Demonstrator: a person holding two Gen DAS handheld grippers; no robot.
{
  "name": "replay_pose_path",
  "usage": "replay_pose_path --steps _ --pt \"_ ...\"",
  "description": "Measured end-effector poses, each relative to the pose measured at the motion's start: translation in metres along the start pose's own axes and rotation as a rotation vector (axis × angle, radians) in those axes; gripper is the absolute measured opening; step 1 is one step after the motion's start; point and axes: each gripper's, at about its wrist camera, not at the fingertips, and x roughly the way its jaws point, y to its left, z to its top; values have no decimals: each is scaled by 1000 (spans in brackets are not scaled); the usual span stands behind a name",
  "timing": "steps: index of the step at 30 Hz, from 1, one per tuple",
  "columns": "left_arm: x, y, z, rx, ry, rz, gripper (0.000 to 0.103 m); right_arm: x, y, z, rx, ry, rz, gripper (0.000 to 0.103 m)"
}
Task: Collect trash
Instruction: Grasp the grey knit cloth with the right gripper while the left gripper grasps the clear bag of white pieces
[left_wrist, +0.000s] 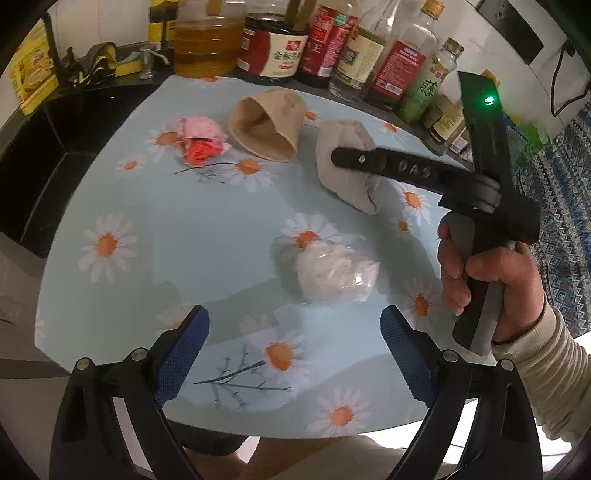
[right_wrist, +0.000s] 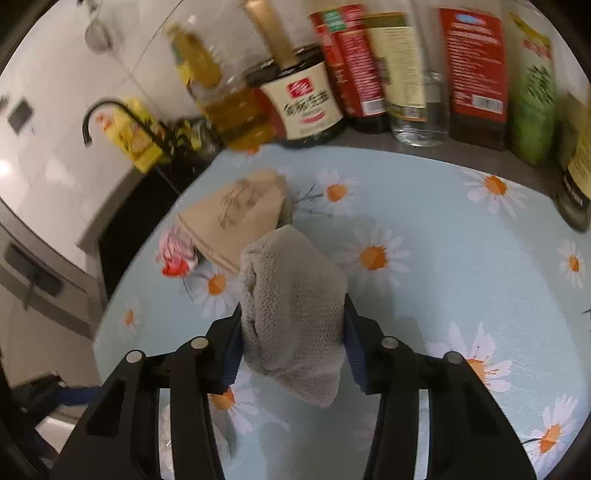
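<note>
On the daisy-print tabletop (left_wrist: 177, 229) lie a crumpled pink wrapper (left_wrist: 201, 138), a brown paper cup (left_wrist: 266, 125) on its side, a grey knit cloth (left_wrist: 343, 181) and a wad of clear plastic with white tissue (left_wrist: 332, 277). My right gripper (right_wrist: 291, 306) is shut on the grey cloth (right_wrist: 291, 295), with both blue pads pressed against its sides. In the left wrist view one of its black fingers (left_wrist: 369, 162) crosses over the cloth. My left gripper (left_wrist: 295, 317) stands open just short of the plastic wad, with nothing between its fingers.
Several sauce and oil bottles (left_wrist: 273, 44) line the table's far edge, close behind the cup (right_wrist: 236, 218). A dark sink area with a yellow sponge (left_wrist: 125, 66) lies at the far left. A person's hand (left_wrist: 491, 280) and ribbed sleeve hold the right gripper's handle.
</note>
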Motion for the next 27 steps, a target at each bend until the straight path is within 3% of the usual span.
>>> replay_pose_path --steps 7,13,22,24,27 --pt "24 -22 8 59 42 16 91 -41 -27 -6 96 -66 98 42" --pt "35 -32 17 64 37 21 91 -83 -37 -20 97 -133 104 42" --pt "53 -32 24 54 58 21 89 -110 -50 -51 109 -160 163 42" --pt "59 -30 25 52 72 25 78 -112 -52 -57 116 -159 167 42" --pt "63 -30 23 55 79 29 71 -113 -53 -65 122 -147 169 42"
